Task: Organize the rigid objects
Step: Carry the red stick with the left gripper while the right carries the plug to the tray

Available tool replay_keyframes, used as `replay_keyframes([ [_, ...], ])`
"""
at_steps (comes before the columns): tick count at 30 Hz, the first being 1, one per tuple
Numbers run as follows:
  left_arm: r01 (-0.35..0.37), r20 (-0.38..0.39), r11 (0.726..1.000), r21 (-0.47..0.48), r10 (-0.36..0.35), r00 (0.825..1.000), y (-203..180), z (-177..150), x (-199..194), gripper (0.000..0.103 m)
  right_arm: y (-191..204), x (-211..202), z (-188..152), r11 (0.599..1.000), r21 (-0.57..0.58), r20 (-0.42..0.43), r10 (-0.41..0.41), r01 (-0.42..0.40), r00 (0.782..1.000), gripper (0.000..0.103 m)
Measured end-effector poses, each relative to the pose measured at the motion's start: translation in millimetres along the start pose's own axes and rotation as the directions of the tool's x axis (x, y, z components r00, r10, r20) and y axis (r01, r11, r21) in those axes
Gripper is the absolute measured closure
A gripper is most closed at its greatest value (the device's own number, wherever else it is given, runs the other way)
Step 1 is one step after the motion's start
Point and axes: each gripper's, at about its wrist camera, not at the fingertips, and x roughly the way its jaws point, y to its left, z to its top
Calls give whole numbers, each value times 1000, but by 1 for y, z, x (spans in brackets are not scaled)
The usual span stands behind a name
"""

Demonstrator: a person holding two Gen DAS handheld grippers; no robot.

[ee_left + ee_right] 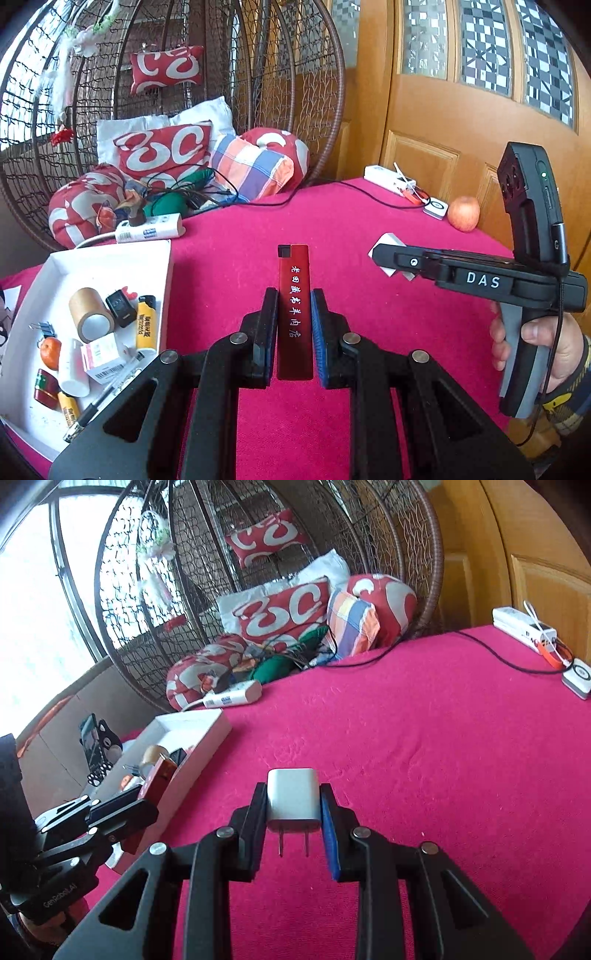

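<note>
My left gripper is shut on a long red lighter with white characters, held over the pink cloth right of the white box. It also shows in the right wrist view, beside the box. My right gripper is shut on a white plug charger, prongs pointing back toward the camera. In the left wrist view the right gripper is to the right with the white charger in it. The box holds lighters, a tape roll, a pen and several small items.
An apple, a white power strip and a small white device lie at the table's far right with a black cable. A wicker hanging chair with cushions stands behind. A wooden door is at the right.
</note>
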Motion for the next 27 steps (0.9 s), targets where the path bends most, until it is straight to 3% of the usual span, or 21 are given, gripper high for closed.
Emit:
replay_keyframes([
  [8,-33,51,998,-52,35,998,22,7,-21,87,26,-17,18,997,-41,63,69,-66,996,77],
  [27,-93,78,985,-149,105,991,59,2,-42,87,73,-5,26,981,-130,32,153,-147,988,77],
])
